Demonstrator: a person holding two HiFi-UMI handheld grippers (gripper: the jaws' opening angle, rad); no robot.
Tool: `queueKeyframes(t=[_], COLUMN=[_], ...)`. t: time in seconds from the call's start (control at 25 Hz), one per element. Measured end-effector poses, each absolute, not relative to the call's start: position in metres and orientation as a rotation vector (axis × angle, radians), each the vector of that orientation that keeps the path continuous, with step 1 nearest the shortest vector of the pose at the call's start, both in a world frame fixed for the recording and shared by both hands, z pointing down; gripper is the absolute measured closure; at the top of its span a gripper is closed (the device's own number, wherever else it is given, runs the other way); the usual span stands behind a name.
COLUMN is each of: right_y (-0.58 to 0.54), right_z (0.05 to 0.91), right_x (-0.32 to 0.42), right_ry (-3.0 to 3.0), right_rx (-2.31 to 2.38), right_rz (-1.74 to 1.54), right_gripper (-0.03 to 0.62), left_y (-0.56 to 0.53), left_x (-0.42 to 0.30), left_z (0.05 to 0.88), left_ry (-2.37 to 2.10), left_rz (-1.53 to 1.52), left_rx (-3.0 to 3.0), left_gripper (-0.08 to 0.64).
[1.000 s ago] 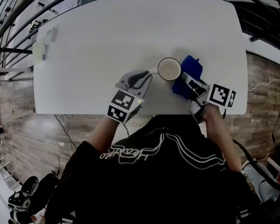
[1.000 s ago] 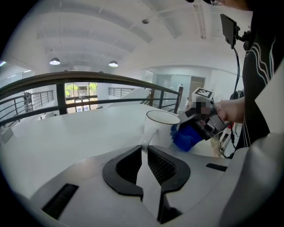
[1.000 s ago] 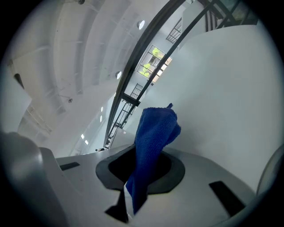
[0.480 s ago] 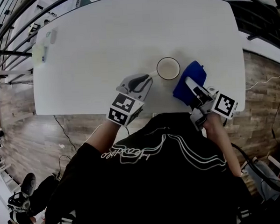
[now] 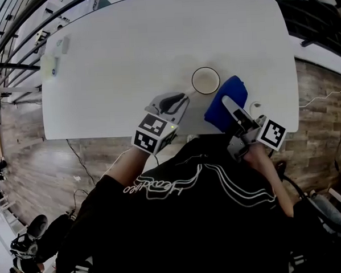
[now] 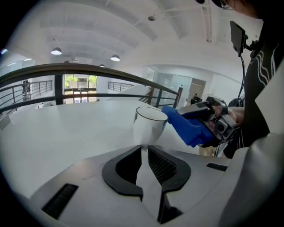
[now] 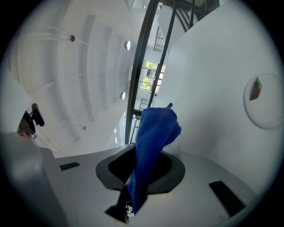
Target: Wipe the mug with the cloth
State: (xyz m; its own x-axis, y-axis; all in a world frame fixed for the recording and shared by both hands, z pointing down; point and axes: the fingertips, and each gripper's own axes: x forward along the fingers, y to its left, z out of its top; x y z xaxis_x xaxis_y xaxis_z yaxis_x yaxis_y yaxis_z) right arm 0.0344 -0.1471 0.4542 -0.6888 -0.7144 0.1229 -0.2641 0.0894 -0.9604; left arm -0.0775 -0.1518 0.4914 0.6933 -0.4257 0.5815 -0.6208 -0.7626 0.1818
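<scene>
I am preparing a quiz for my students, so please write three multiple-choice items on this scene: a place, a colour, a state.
1. Where is the blue terry cloth relative to the round white mug? A) inside it B) at its right C) under it
2. What colour is the tabletop? A) white B) black C) green
3. What does the left gripper hold? A) nothing B) the cloth C) the mug's handle
Key: 1 B, the head view shows it there; 2 A, its surface is white; 3 C, its jaws clamp the handle.
</scene>
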Motion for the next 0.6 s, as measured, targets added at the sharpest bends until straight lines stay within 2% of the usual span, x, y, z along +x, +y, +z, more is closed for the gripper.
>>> queueKeyframes(t=[0.2,0.6], right_y=[-0.146,-0.150], right_z=[0.457,0.473], right_x=[0.034,0.039], right_ry=[1.962,1.966], right_rx=[-0.947,-0.989], right_rz=[-1.643,-1.641], right_gripper=[0.538,0.538], left_y=[-0.139,-0.131], left_x=[-0.061,-0.049], left_z=[0.492,0.491], left_ry=[-0.734,-0.667], left_rz=[0.756,0.744], left_rx=[2.561,2.574], left_gripper=[0.534,0.536])
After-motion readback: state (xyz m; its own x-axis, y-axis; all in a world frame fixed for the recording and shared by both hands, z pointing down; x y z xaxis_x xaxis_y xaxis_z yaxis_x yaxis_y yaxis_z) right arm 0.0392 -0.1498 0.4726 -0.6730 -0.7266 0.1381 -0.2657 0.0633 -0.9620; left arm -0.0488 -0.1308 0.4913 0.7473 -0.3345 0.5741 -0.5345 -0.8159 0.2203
